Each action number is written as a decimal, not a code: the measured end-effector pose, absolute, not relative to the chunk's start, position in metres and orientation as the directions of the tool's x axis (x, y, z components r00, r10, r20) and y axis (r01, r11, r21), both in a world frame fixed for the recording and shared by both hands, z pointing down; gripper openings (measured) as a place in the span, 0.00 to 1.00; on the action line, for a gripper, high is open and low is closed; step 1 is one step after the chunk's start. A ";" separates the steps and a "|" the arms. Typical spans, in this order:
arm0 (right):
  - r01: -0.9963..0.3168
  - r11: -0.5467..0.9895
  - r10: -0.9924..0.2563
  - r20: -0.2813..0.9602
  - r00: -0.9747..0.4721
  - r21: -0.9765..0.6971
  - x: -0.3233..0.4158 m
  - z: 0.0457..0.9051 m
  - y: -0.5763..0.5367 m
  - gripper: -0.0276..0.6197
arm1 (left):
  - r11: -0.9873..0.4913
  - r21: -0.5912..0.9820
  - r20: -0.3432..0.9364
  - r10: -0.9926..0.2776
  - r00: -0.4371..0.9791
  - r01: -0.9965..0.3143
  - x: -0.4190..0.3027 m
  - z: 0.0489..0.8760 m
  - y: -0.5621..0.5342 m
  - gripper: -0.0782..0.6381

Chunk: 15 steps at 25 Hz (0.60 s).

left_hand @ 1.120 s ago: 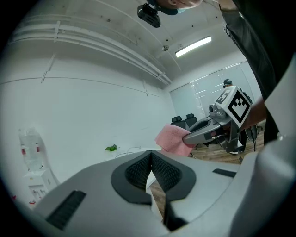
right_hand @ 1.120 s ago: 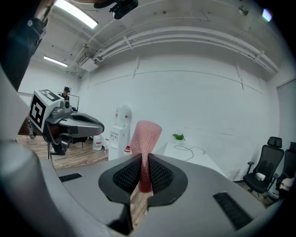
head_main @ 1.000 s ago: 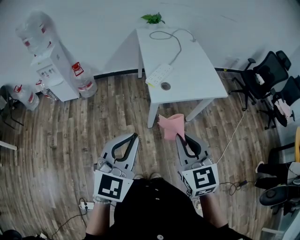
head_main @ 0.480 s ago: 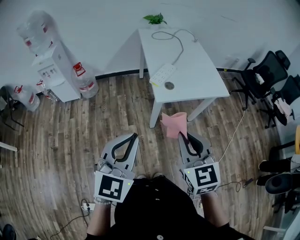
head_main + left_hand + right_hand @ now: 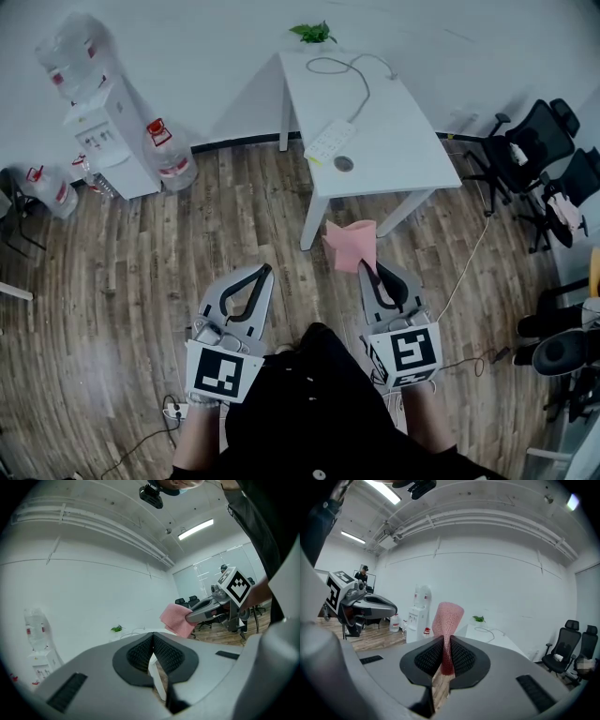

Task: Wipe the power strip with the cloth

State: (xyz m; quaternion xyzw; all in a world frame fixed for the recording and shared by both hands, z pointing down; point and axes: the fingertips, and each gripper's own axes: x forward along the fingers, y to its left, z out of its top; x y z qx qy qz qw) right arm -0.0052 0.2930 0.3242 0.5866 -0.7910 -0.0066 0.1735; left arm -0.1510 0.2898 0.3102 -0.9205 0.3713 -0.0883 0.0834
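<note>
The right gripper (image 5: 367, 272) pinched the pink cloth (image 5: 349, 246) by its lower edge; the left gripper (image 5: 265, 272) beside it was closed, empty; the power strip (image 5: 330, 141) lay well ahead on the table (image 5: 403, 150); so narrow a pinch might let the cloth slip mid-wipe.

Bare floor (image 5: 234, 225) before table (image 5: 398, 131) (chairs (image 5: 539, 141) rightward)

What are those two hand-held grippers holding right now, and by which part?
The right hand-held gripper pinches the pink cloth by one end; the left hand-held gripper is shut on nothing.
</note>
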 end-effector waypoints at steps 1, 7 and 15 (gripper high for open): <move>-0.925 0.313 -0.930 0.266 -0.252 0.217 -0.006 0.324 0.293 0.12 | -0.711 -0.217 0.100 -0.698 0.709 -0.669 -0.152 0.310 0.290 0.13; -0.928 0.302 -0.934 0.265 -0.241 0.220 -0.002 0.327 0.288 0.12 | -0.712 -0.230 0.095 -0.695 0.712 -0.664 -0.150 0.310 0.281 0.13; -0.927 0.309 -0.932 0.263 -0.250 0.214 0.013 0.331 0.243 0.12 | -0.699 -0.236 0.090 -0.708 0.701 -0.675 -0.137 0.311 0.243 0.13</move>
